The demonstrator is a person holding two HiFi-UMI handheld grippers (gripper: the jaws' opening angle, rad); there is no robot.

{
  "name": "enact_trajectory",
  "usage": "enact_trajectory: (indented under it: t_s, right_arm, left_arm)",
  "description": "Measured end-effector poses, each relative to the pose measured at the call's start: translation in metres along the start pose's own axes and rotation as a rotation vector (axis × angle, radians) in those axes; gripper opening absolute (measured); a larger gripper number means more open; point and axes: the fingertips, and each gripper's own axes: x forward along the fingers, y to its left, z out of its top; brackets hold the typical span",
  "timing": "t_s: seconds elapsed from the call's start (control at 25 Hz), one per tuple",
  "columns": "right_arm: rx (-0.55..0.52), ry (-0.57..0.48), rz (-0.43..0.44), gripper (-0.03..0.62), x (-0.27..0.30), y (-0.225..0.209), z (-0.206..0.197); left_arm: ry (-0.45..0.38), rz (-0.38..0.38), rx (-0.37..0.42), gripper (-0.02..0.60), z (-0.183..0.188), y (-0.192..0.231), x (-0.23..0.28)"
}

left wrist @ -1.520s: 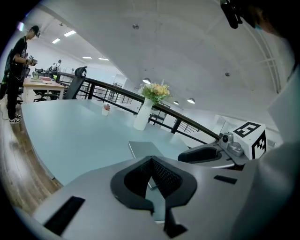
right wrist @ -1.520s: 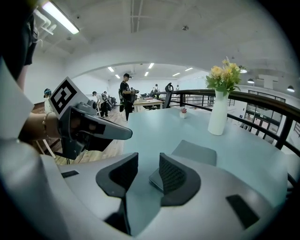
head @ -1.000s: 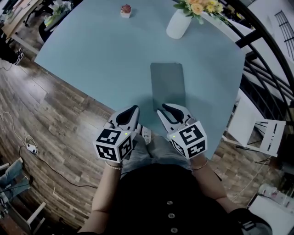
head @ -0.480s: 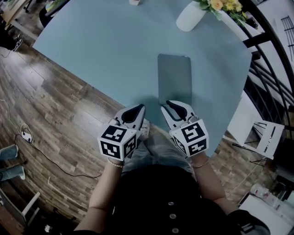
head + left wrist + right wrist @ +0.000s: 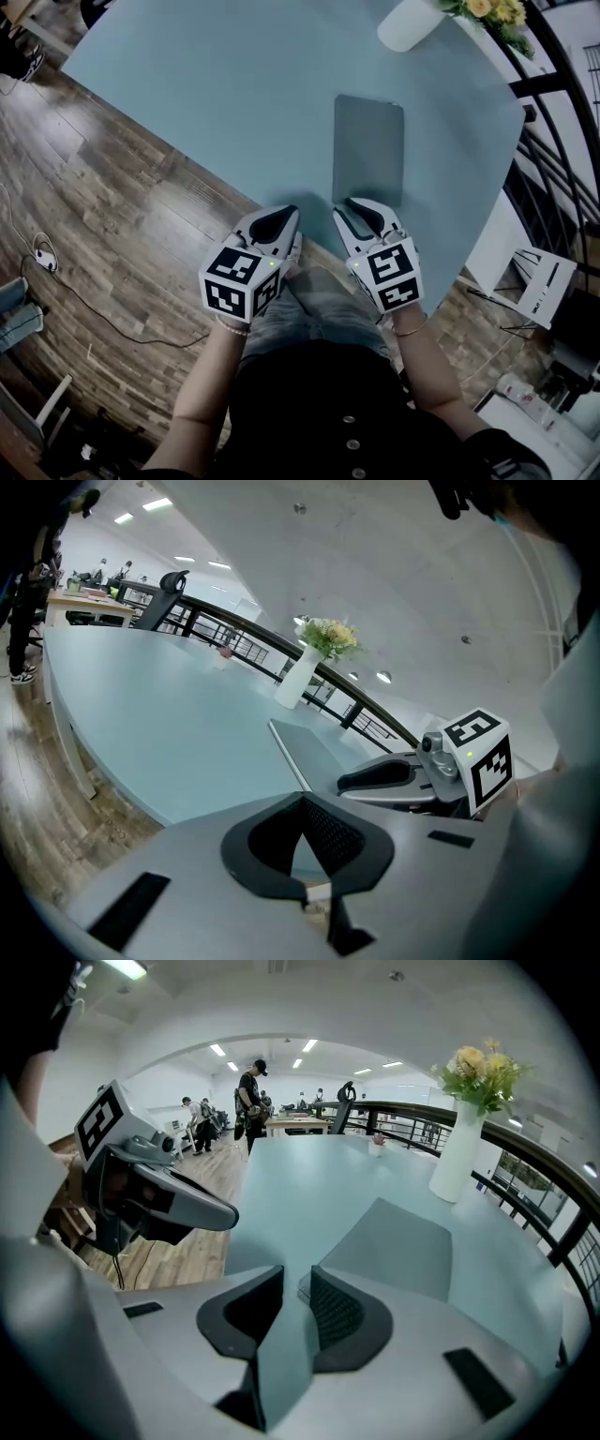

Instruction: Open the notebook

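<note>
White right gripper [image 5: 296, 1277] jaws slightly apart, opening, empty.

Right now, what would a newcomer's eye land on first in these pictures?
The closed grey notebook lying flat on the pale blue table, just ahead of the right gripper, whose jaws have just been opening with nothing between them. Then the white vase of flowers at the table's far edge.
</note>
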Motion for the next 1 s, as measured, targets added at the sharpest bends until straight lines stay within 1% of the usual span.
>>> enact_trajectory:
  t_s: [0.32, 0.56, 0.8, 1.0]
  right_arm:
    - [-0.149, 0.069, -0.049, 0.101, 0.021, 0.0, -0.002]
    - [-0.267, 0.109, -0.08, 0.1, 0.032, -0.001, 0.0]
    - [-0.317, 0.15, -0.097, 0.101, 0.039, -0.001, -0.005]
    - [-0.324, 0.164, -0.114, 0.091, 0.043, -0.001, -0.007]
  left_arm:
    - [0.017, -0.002, -0.036, 0.017, -0.012, 0.015, 0.002]
    - [0.028, -0.017, -0.022, 0.017, -0.014, 0.019, 0.008]
    - [0.023, -0.032, -0.039, 0.017, -0.014, 0.021, 0.01]
    - [0.03, -0.042, -0.062, 0.017, -0.015, 0.028, 0.012]
